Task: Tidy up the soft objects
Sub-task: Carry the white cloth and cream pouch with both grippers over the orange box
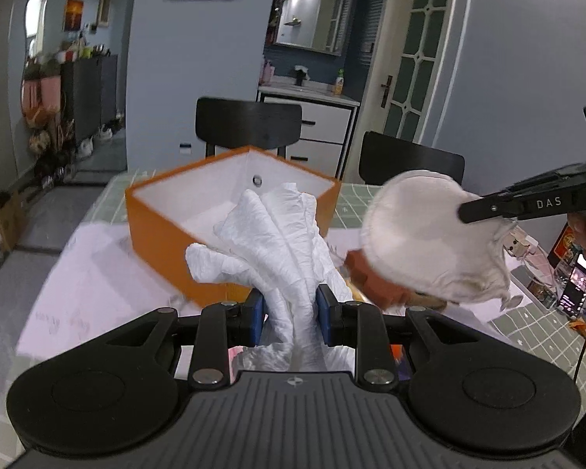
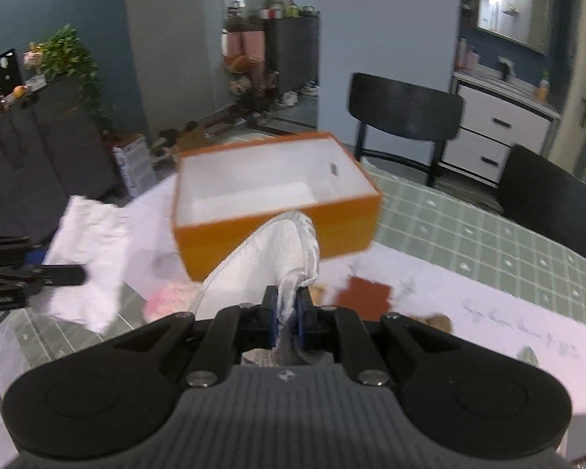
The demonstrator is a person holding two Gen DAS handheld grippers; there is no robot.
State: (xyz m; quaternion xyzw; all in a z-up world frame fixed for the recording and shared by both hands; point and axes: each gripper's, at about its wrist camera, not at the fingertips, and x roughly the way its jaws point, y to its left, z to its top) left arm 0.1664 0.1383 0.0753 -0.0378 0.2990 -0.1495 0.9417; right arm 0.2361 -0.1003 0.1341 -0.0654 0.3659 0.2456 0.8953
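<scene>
My left gripper is shut on a crumpled white cloth that stands up between its blue pads, just in front of the open orange box. My right gripper is shut on a round white fabric pad, held in the air in front of the orange box. The box has a white, empty-looking inside. In the left wrist view the right gripper comes in from the right with the pad. In the right wrist view the left gripper's fingers and the cloth show at the left.
The table has a green checked cloth with white paper sheets on it. A red-brown block, a pink fluffy object and small items lie on it. Two black chairs stand behind the table.
</scene>
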